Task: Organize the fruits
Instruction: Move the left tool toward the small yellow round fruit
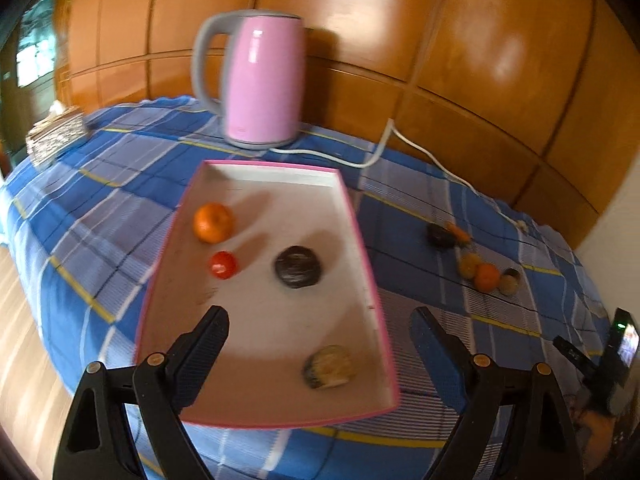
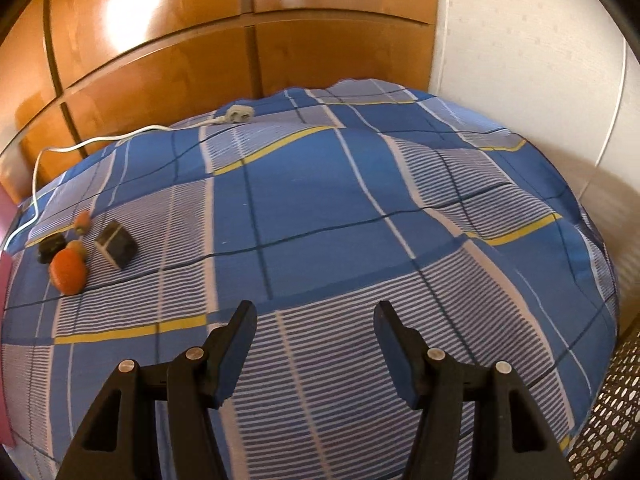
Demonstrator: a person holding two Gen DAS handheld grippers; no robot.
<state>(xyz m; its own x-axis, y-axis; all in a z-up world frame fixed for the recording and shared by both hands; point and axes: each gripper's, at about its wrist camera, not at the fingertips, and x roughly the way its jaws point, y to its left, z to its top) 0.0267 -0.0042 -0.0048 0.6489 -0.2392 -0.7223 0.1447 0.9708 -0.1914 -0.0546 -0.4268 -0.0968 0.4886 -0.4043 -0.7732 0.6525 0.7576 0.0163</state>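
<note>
A shallow pink-rimmed tray point(image 1: 362, 236) with a pale, smooth floor lies on a blue plaid cloth point(image 2: 304, 200), holding a glossy orange point(image 1: 213, 222), a small red tomato-like fruit point(image 1: 223, 265), a dark round piece point(image 1: 297, 266) and a blurred yellow-and-dark piece point(image 1: 329, 367). More small fruits point(image 1: 486, 276) sit scattered on the cloth to the tray's right. The left gripper point(image 1: 320, 336) hovers over the tray, jaws spread and empty; the right gripper point(image 2: 316, 330) hangs over bare cloth, jaws parted, grasping nothing. A pink kettle point(image 1: 264, 80) stands behind.
</note>
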